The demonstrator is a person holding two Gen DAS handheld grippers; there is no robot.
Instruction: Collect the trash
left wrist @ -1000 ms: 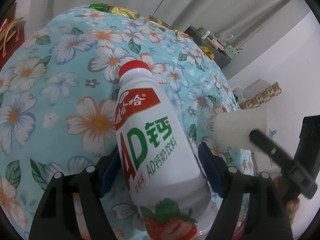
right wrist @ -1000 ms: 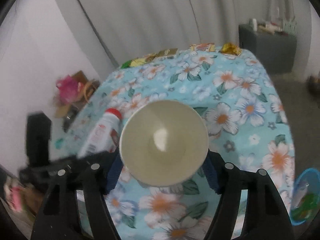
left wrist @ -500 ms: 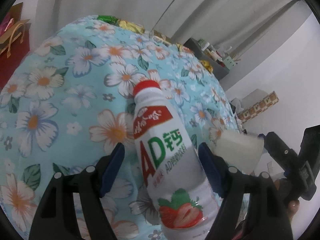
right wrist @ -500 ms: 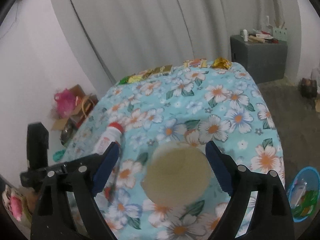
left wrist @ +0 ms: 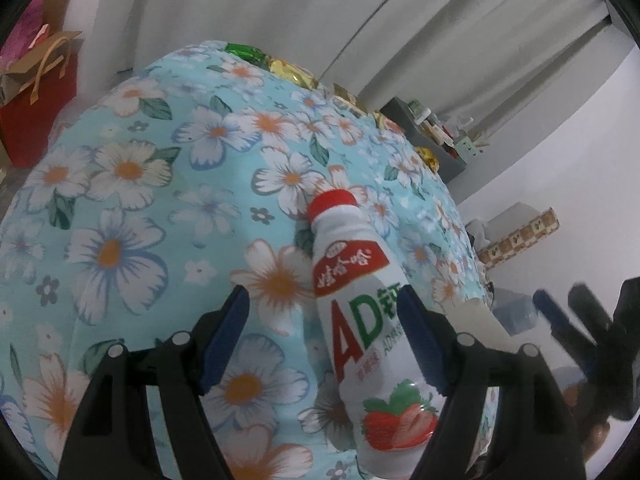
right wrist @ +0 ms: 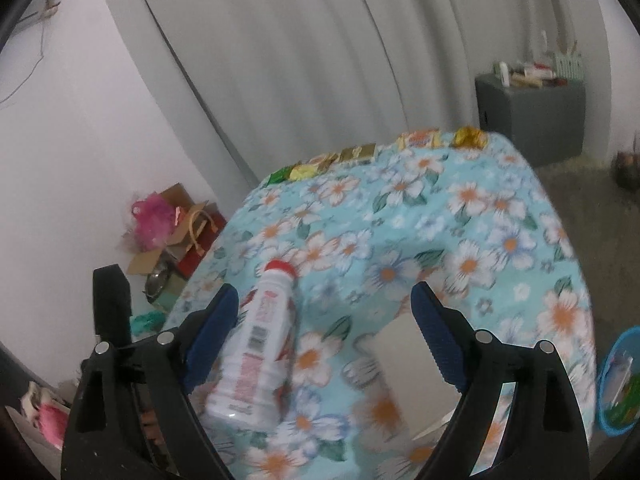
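Both items are lying free now: the bottle (left wrist: 360, 332), clamped a second ago, is resting on its side on the floral surface (left wrist: 120, 208) near its near edge, cap pointing toward the far edge, and the paper cup (right wrist: 404, 364) is lying just beside it toward the right corner. The left gripper (left wrist: 324, 340) is standing with fingers wide around the bottle, only the right finger close to it. The right gripper (right wrist: 324, 340) is also spread wide, holding nothing. To regrasp well, each should probably be centring over its item before squeezing, since the bottle may roll.
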